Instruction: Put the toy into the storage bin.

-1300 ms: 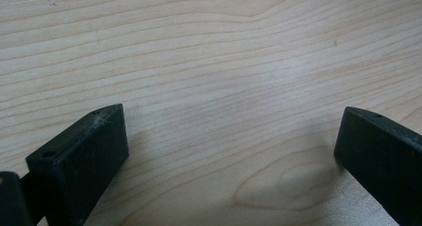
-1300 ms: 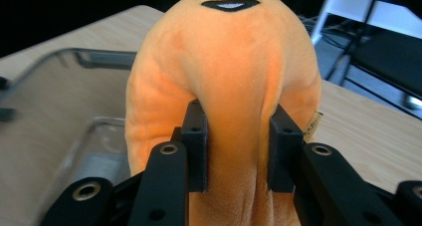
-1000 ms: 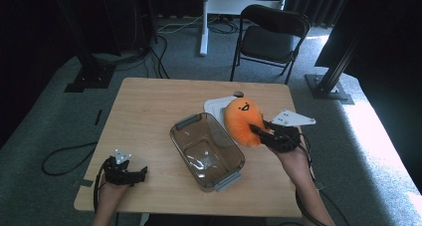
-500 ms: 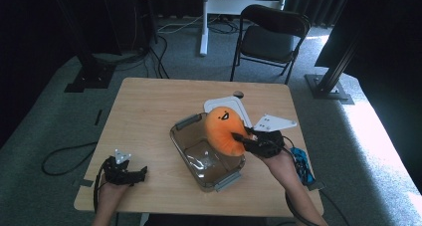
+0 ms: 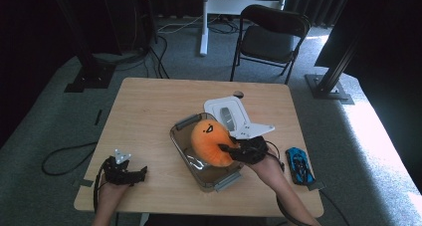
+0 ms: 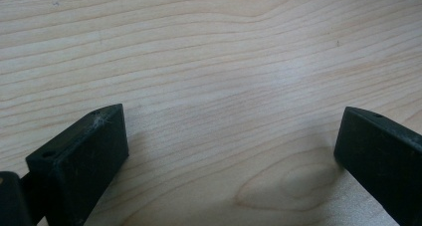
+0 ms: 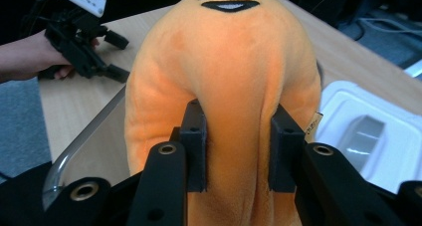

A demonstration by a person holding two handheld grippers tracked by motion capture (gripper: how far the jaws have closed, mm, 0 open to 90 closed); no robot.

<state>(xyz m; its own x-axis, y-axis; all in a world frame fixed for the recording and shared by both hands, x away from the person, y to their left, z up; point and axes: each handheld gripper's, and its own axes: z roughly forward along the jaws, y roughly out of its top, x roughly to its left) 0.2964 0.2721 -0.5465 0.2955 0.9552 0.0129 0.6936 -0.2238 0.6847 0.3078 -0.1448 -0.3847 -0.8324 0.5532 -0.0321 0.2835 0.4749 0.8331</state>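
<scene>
My right gripper [image 7: 238, 146] fingers pinching orange plush toy [image 7: 224, 76], toy bulging ahead of fingers, over clear container [image 5: 199, 159]. My left gripper [image 6: 231, 151] fingers spread wide, bare counter [image 6: 209, 61] between them.

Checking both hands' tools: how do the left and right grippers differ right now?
The left gripper has its jaws wide open with nothing between them, while the right gripper is shut on the orange plush. The left rests low near the table's front edge; the right reaches over the clear container. Both are black and hand-held.
</scene>
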